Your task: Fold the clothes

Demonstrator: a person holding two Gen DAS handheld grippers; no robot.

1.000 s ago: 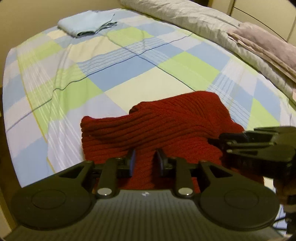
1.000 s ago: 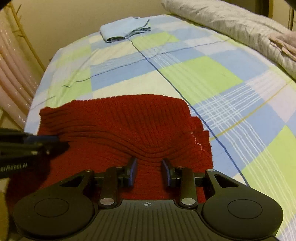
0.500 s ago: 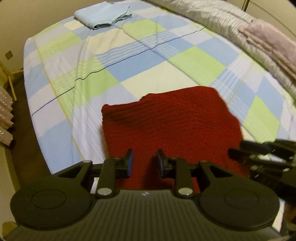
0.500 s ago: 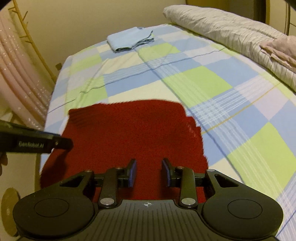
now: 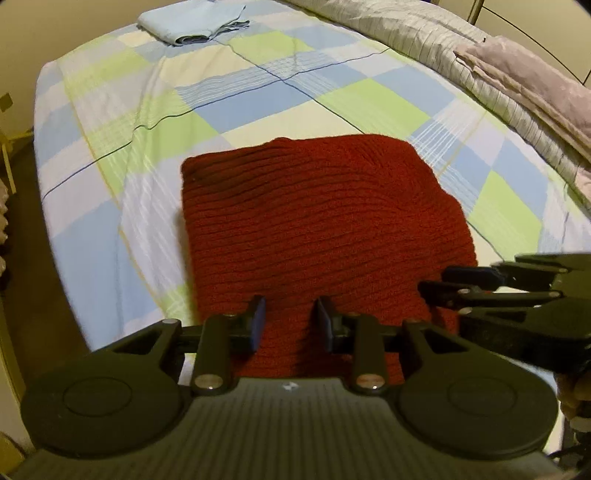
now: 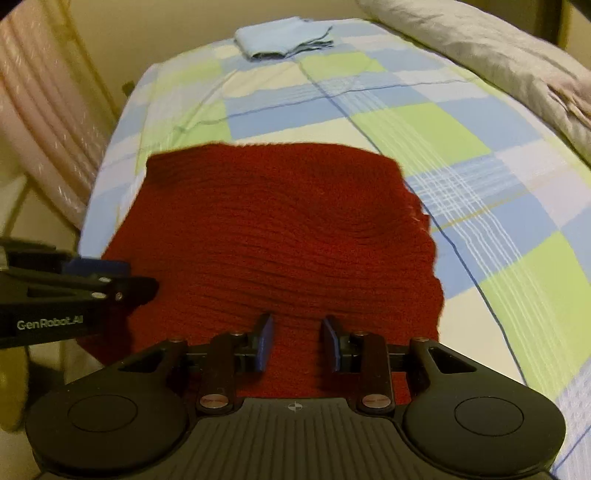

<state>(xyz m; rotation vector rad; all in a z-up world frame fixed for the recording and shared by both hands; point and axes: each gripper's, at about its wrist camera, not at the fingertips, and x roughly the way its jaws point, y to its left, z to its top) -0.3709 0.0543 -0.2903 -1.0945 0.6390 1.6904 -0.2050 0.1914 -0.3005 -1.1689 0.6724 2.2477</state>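
Note:
A red ribbed knit garment [image 5: 314, 221] lies folded into a rough rectangle on the checked bedsheet [image 5: 258, 99]; it also shows in the right wrist view [image 6: 277, 229]. My left gripper [image 5: 290, 323] is open over the garment's near edge, nothing between its fingers. My right gripper [image 6: 297, 341] is open over the near edge too, empty. Each gripper shows side-on in the other's view: the right one [image 5: 461, 282] at the garment's right corner, the left one [image 6: 122, 280] at its left edge.
A folded light blue cloth [image 5: 192, 18] lies at the far end of the bed. A grey striped duvet [image 5: 424, 40] with a pink folded cloth [image 5: 535, 85] on it runs along the right side. A pale rack [image 6: 40, 110] stands left of the bed.
Both grippers have pulled back and up from the red garment. The garment, bunched and lifted a second ago, now lies flatter with squarer edges.

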